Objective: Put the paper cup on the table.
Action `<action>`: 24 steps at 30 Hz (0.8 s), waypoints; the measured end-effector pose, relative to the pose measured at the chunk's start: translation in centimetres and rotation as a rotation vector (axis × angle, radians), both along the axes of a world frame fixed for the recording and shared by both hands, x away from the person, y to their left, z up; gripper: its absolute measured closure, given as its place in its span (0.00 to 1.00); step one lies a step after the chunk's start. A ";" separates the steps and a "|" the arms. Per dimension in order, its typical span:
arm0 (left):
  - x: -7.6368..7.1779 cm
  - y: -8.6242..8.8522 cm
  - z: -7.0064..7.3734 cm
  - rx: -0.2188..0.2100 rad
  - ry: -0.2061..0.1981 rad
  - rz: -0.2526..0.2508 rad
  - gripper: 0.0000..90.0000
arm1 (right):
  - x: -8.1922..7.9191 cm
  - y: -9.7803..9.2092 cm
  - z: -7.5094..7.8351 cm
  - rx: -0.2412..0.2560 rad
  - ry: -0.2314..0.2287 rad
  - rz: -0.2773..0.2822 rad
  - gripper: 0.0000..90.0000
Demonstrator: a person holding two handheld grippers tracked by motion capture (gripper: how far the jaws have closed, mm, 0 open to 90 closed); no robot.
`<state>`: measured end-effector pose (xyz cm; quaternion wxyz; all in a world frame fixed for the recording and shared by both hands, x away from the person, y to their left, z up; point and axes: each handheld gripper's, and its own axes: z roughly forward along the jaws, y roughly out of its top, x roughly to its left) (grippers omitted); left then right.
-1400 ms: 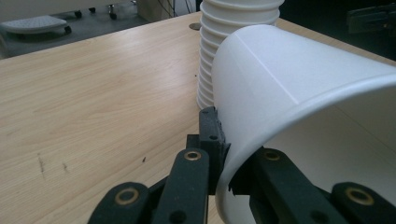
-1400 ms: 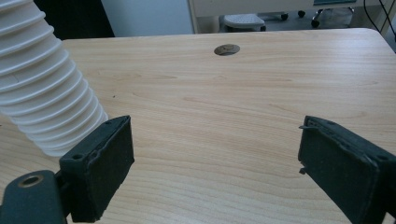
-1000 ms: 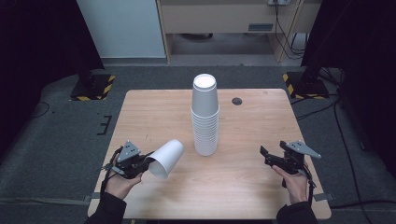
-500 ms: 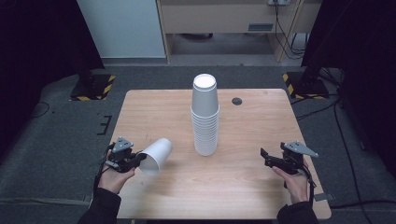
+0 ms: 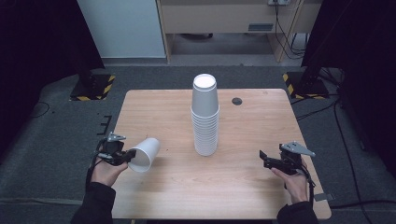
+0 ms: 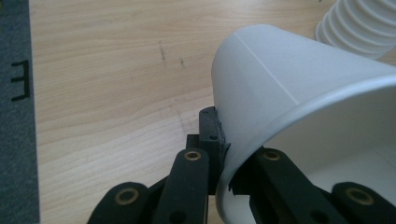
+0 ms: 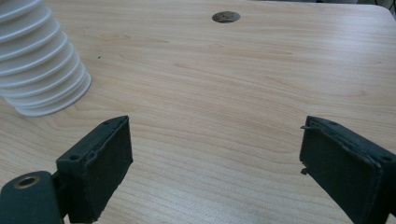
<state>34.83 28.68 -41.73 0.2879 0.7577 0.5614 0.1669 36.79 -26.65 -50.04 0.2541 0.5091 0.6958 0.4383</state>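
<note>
A single white paper cup (image 5: 144, 154), tapered and smooth-walled with a faint vertical seam, is held tilted on its side above the near left part of the light wooden table (image 5: 261, 186), its open mouth turned toward the person's side and its closed base pointing up and toward the middle of the table. A tall stack of white paper cups (image 5: 205, 115), set upside down with the rims showing as a run of ridges in its lower half, is seen standing upright at the middle of the table, well apart from the single cup. A small dark round disc (image 5: 237, 101) is seen on the tabletop beyond the stack, to its right.

The left gripper (image 6: 226, 161) is closed on the rim of the single cup, with one black jaw outside the wall and the other inside the mouth. The right gripper (image 7: 212, 163) is held wide open above bare wood near the right edge; nothing is held or touched by it.
</note>
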 end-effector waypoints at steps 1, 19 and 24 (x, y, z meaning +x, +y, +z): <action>0.1 0.2 0.0 0.004 0.013 0.004 0.96 | 0.0 0.0 0.0 -0.002 0.000 0.002 0.11; 0.9 2.9 -0.1 0.070 0.275 0.087 0.96 | 0.1 0.0 -0.3 -0.013 0.021 0.017 0.10; 1.5 3.2 -0.2 0.087 0.350 0.098 0.96 | 0.1 0.1 -0.3 -0.013 0.024 0.016 0.10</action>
